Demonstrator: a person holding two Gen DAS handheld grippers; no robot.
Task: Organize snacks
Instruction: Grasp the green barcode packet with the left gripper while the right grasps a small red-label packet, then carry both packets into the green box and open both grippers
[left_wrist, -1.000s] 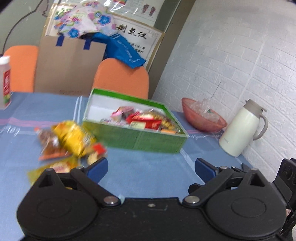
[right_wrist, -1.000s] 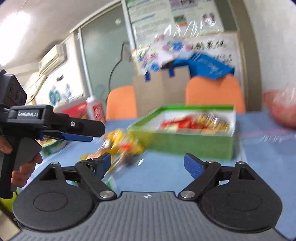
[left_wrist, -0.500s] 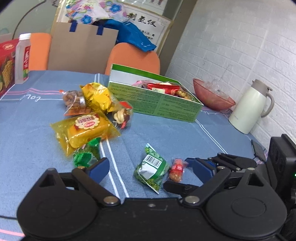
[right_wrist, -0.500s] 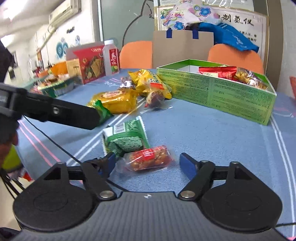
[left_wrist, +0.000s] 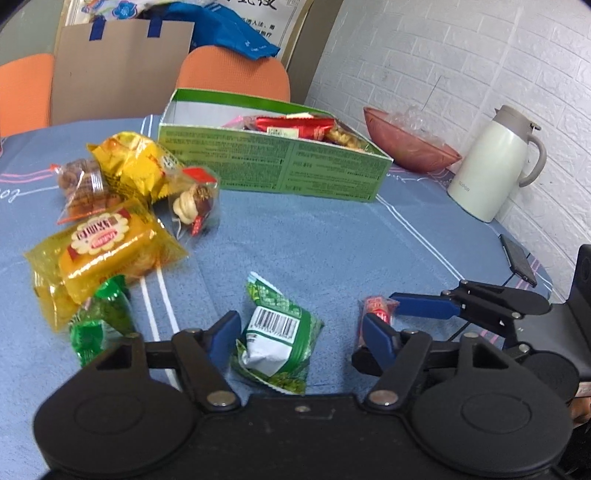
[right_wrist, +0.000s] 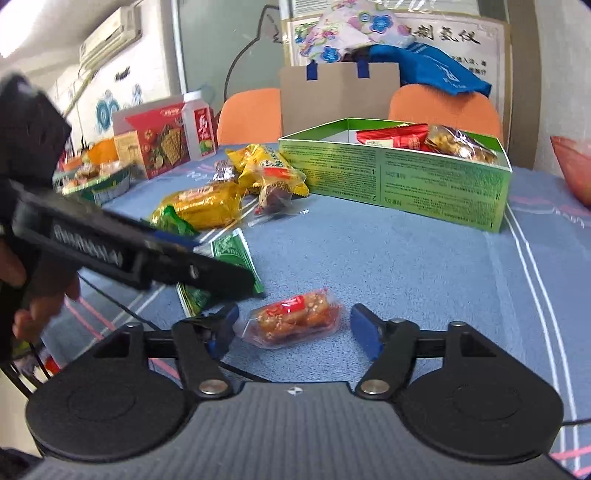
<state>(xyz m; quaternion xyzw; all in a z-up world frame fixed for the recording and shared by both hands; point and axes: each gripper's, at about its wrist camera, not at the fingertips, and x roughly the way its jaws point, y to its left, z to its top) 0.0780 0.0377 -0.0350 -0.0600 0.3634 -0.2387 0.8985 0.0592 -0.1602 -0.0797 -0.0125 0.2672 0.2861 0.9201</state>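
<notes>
My left gripper (left_wrist: 301, 334) is open, low over the blue tablecloth, with a green snack packet (left_wrist: 277, 332) lying between its fingers. My right gripper (right_wrist: 291, 326) is open around a small red-labelled clear snack bar (right_wrist: 293, 321), which also shows in the left wrist view (left_wrist: 376, 314). The green box (left_wrist: 273, 168) at the back holds red and gold snack packs; it also shows in the right wrist view (right_wrist: 399, 177). Loose yellow packets (left_wrist: 103, 251) lie in a pile to the left.
A white thermos jug (left_wrist: 495, 166), a pink bowl (left_wrist: 410, 147) and a dark phone (left_wrist: 517, 260) sit at the right by the brick wall. A red cracker box (right_wrist: 155, 142) and a bottle (right_wrist: 199, 125) stand far left. Orange chairs (left_wrist: 232, 75) stand behind the table.
Both grippers have dropped lower and moved forward. The green packet now lies between the left fingers and the red bar between the right fingers. Both stay open.
</notes>
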